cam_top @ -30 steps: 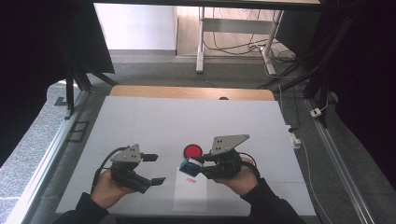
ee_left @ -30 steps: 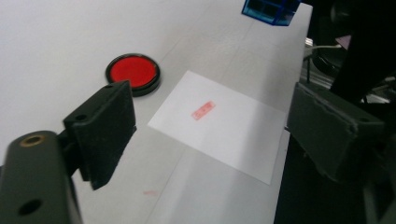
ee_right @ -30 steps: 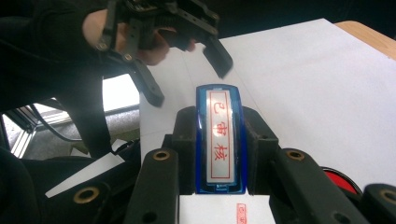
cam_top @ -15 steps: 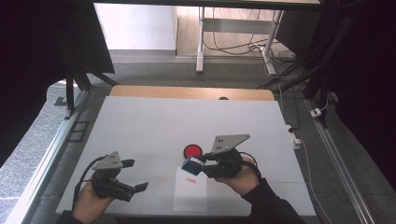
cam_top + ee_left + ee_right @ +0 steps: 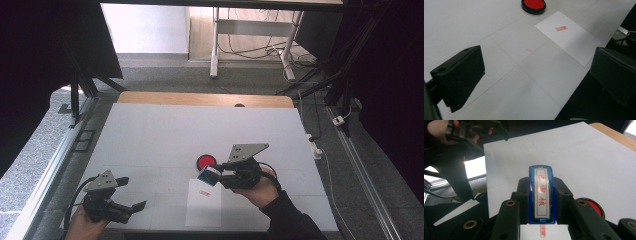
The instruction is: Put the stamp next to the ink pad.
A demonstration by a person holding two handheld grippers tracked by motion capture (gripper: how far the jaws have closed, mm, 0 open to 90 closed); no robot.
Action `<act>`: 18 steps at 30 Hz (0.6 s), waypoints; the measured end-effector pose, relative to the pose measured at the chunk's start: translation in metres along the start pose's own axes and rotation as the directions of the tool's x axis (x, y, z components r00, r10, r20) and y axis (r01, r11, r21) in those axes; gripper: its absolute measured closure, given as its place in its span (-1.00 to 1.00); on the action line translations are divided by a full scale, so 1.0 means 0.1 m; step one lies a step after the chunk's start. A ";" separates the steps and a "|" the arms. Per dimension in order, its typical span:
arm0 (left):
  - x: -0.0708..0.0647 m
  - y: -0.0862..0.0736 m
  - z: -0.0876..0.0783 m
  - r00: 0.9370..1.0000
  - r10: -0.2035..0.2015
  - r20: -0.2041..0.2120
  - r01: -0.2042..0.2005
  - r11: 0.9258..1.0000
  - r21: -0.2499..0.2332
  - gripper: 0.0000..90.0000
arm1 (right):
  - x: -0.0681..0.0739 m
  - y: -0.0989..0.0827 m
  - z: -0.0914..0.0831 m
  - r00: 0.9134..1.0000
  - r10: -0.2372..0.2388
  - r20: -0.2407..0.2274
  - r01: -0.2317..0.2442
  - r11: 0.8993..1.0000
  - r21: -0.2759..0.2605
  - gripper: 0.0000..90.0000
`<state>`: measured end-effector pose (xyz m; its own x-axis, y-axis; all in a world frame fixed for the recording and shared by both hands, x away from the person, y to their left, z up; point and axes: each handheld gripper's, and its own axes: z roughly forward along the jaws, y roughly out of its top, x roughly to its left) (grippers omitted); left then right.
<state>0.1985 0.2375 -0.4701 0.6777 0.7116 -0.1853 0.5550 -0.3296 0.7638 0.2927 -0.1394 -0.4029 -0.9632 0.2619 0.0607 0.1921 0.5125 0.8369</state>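
My right gripper point(image 5: 216, 176) is shut on a blue stamp point(image 5: 541, 182) with a white label of red characters, held just above a white sheet of paper point(image 5: 204, 210). The paper bears a red stamped mark point(image 5: 561, 28). A round red ink pad point(image 5: 206, 161) lies on the table just beyond the stamp. At the near left corner of the table my left gripper point(image 5: 131, 192) hovers; its jaws have just been opening and stand wide apart with nothing between them. In the left gripper view the open left gripper point(image 5: 536, 75) faces the paper point(image 5: 571, 37) and the ink pad point(image 5: 534, 5).
The white table point(image 5: 165, 135) has a wooden strip point(image 5: 200, 98) along its far edge. Its near edge runs just under the left gripper. Metal rails flank the table on both sides, and a desk frame with cables point(image 5: 250, 45) stands on the floor beyond.
My left gripper has moved left and toward the near edge, away from the paper, and its jaws have opened wide. The right gripper and the stamp have stayed put.
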 end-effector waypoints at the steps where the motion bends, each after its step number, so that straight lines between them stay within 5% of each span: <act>1: 0.01 -0.01 -0.01 1.000 0.000 -0.002 0.000 1.000 0.002 -1.00 | -0.01 0.00 0.00 1.000 0.002 0.005 -0.002 1.000 0.001 0.57; 18: 0.04 -0.12 -0.08 0.999 -0.016 -0.044 0.016 1.000 -0.004 -1.00 | -0.14 -0.11 -0.07 0.995 0.038 0.088 -0.039 0.999 0.015 0.57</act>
<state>0.1903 0.2495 -0.4750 0.6470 0.7432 -0.1704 0.5637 -0.3158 0.7633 0.3032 -0.1542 -0.4091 -0.9348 0.3524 0.0442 0.2327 0.5137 0.8258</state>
